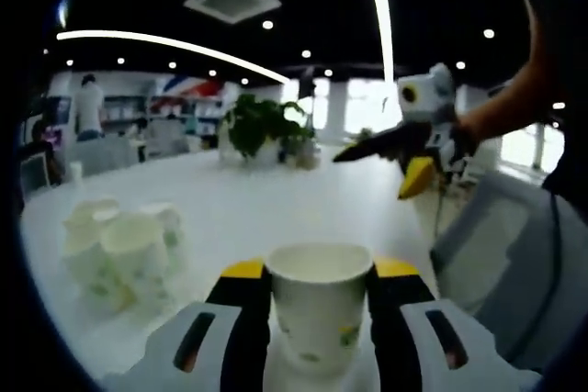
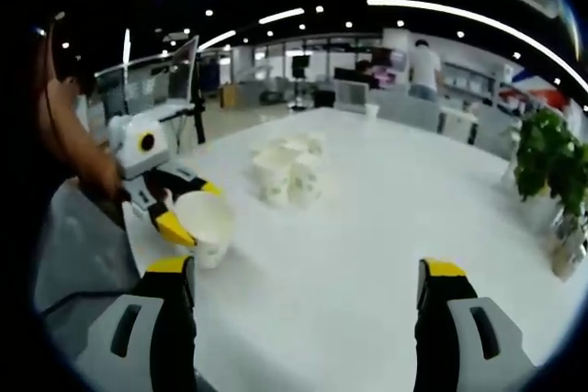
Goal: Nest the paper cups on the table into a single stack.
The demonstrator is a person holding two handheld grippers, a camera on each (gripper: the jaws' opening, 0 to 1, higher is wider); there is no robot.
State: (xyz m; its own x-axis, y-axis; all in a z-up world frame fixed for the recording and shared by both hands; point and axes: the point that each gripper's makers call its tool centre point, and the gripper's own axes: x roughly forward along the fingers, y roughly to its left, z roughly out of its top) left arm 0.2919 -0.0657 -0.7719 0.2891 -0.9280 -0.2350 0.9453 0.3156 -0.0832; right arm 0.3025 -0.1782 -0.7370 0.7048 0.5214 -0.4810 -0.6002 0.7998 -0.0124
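We see the left gripper (image 1: 319, 286) closed on an upright white paper cup (image 1: 318, 305), its jaws pressing both sides, above the near edge of the white table (image 1: 266, 204). A cluster of paper cups (image 1: 124, 250) stands on the table to the left. The right gripper (image 2: 308, 291) hangs wide open and empty over the table. A potted plant (image 1: 262, 126) sits at the far end.

No legible text or labels.
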